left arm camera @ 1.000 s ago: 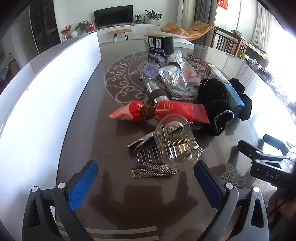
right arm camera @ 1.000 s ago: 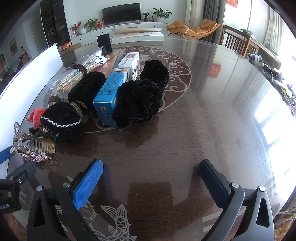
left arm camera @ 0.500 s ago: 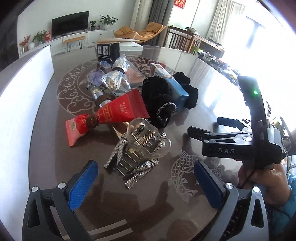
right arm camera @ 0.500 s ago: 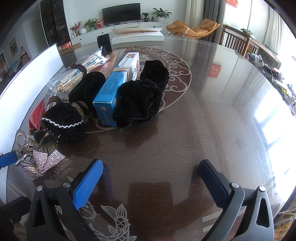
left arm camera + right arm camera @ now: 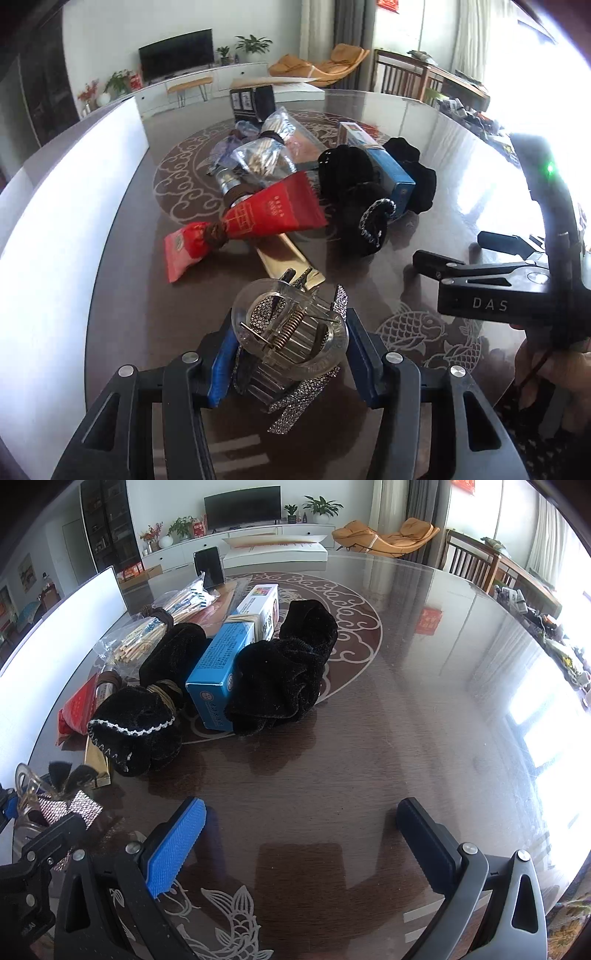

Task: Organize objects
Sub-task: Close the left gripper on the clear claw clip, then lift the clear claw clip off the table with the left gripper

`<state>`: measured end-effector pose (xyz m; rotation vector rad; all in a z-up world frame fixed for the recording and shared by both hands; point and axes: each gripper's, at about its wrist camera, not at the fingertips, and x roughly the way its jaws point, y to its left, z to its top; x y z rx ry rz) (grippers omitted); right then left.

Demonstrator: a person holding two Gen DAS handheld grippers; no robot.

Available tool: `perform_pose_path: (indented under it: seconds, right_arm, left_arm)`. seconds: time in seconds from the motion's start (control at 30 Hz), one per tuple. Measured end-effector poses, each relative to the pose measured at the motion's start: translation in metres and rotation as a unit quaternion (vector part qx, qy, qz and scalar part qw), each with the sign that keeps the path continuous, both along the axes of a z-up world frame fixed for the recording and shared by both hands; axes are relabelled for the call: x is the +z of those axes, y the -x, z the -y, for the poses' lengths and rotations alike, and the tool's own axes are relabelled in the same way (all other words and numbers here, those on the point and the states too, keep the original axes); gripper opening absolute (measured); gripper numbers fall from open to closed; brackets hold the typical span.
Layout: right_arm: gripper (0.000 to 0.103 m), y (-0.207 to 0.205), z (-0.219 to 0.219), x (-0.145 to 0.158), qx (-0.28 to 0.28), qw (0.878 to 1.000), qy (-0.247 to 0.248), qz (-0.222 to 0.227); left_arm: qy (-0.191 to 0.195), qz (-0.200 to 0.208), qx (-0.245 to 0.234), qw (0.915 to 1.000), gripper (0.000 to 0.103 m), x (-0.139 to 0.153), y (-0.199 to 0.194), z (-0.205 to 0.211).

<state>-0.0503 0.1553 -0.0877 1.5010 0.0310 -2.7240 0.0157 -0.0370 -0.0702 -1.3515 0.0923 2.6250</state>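
Observation:
My left gripper (image 5: 288, 354) is shut on a clear hair claw clip (image 5: 291, 338) with rhinestone hair clips (image 5: 303, 398) under it, near the table's front edge. Behind it lie a red tube (image 5: 258, 218), a gold strip (image 5: 288, 262), black velvet pouches (image 5: 354, 192), a blue box (image 5: 388, 170) and bagged sticks (image 5: 266, 158). My right gripper (image 5: 301, 834) is open and empty over bare table; it also shows in the left wrist view (image 5: 491, 280). The blue box (image 5: 229, 657), the pouches (image 5: 284, 668) and the clips (image 5: 55, 808) show in the right wrist view.
The round dark glass table (image 5: 406, 701) has a white board (image 5: 62, 221) standing along its left side. A small black box (image 5: 253, 101) stands at the back. Wooden chairs (image 5: 469, 561) stand beyond the far edge.
My left gripper has moved forward and closed on the clear claw clip. The clip pile sits between the fingers now. The right gripper has stayed still and open.

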Motion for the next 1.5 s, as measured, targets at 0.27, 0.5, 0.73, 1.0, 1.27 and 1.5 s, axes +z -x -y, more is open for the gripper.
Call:
perform_pose_path:
  seconds: [0.27, 0.5, 0.73, 1.0, 1.27, 1.5]
  right_arm:
    - [0.103, 0.0, 0.0, 0.0, -0.002, 1.0, 0.0, 0.001]
    - [0.103, 0.0, 0.0, 0.0, -0.003, 1.0, 0.005, -0.001]
    - [0.103, 0.0, -0.008, 0.002, -0.019, 1.0, 0.016, -0.002]
    - [0.103, 0.001, -0.008, 0.002, -0.02, 1.0, 0.021, -0.003]
    - [0.103, -0.002, -0.031, 0.007, -0.058, 0.996, 0.071, -0.014]
    - [0.103, 0.0, -0.029, 0.007, -0.06, 0.997, 0.054, -0.011]
  left_arm:
    - [0.005, 0.011, 0.085, 0.9963, 0.086, -0.018, -0.002, 0.037]
    - [0.02, 0.006, 0.096, 0.9952, 0.101, -0.025, 0.019, 0.043]
    - [0.022, 0.016, 0.071, 0.9971, 0.103, -0.024, 0.001, 0.048]
    - [0.018, -0.01, 0.063, 0.9978, 0.071, -0.02, -0.008, 0.053]
    - [0.021, -0.015, 0.09, 0.9956, 0.056, -0.018, 0.014, 0.058]
    - [0.014, -0.011, 0.11, 0.9938, 0.055, -0.019, 0.046, 0.058]
